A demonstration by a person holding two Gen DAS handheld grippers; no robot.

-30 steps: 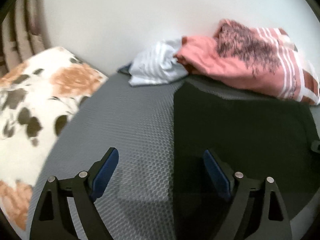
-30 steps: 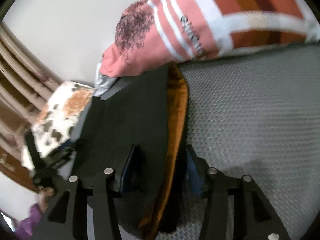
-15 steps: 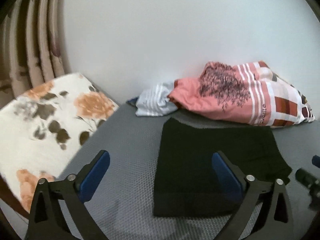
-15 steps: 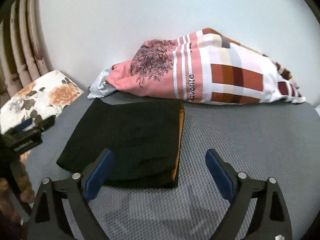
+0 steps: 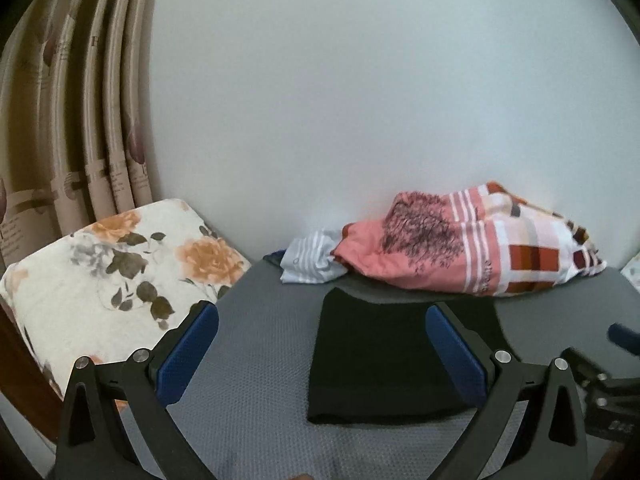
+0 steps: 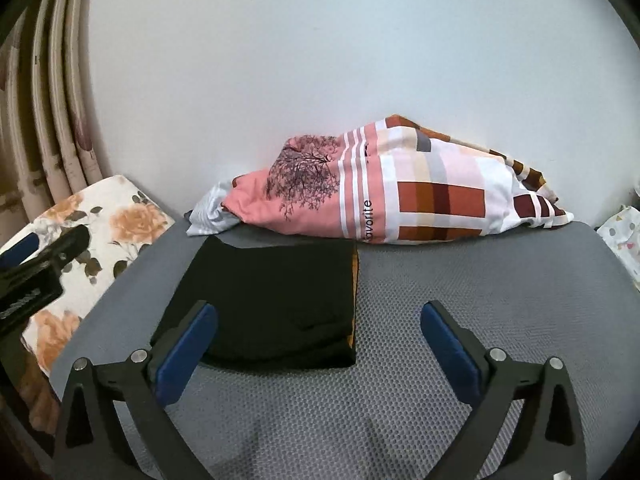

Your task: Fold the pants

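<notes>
— Black pants (image 6: 272, 300) lie folded flat into a rectangle on the grey mat (image 6: 460, 288), an orange lining edge showing along their right side

— Where do they sit on it?

— Left of the middle, their far edge near the pink patterned pillow (image 6: 380, 196) that leans against the white wall (image 5: 360, 100). A pale striped cloth (image 5: 310, 262) is bunched just left of that pillow

— And the grippers?

— Both above the mat at its near side, apart from the pants. The left gripper (image 5: 320, 346) has its fingers spread wide with nothing between them. The right gripper (image 6: 318, 338) is opening, its blue fingers (image 6: 186, 354) wide and gripping nothing

— Anything else around?

— A floral cushion (image 5: 120, 276) at the left, touching the mat's edge, with a beige curtain (image 5: 72, 120) behind it. The right gripper also shows at the right rim of the left view
</notes>
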